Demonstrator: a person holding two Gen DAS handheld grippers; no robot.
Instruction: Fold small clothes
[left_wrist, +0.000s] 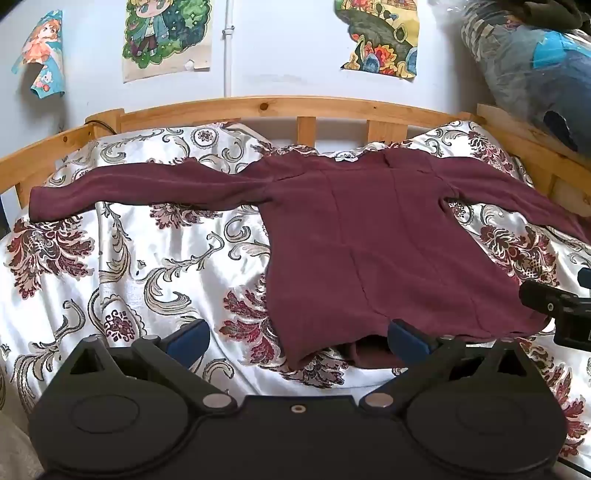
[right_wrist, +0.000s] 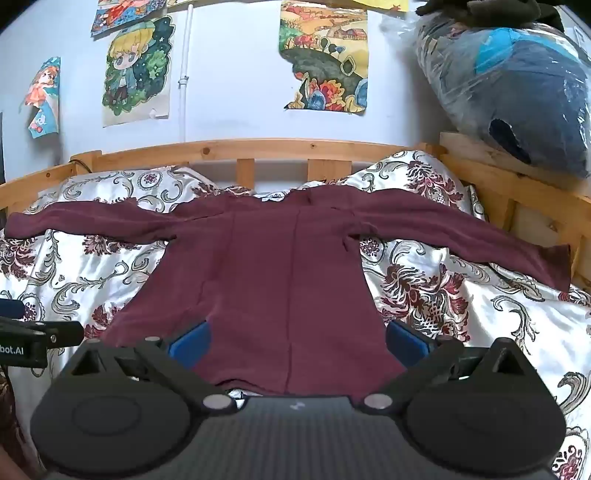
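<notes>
A maroon long-sleeved top (left_wrist: 369, 240) lies flat on the patterned bedspread (left_wrist: 147, 266), collar toward the headboard, both sleeves spread out sideways. It also shows in the right wrist view (right_wrist: 277, 266). My left gripper (left_wrist: 297, 338) is open and empty, just above the top's lower left hem. My right gripper (right_wrist: 297, 343) is open and empty, over the middle of the hem with a blue pad on each side. The right gripper's body shows at the right edge of the left wrist view (left_wrist: 561, 306).
A wooden headboard (left_wrist: 306, 110) and side rails (right_wrist: 517, 192) edge the bed. A plastic-wrapped bundle (right_wrist: 517, 92) sits on the right rail. Posters (right_wrist: 325, 59) hang on the wall. The left sleeve end (left_wrist: 48, 203) lies near the left rail, the right cuff (right_wrist: 554, 262) near the right rail.
</notes>
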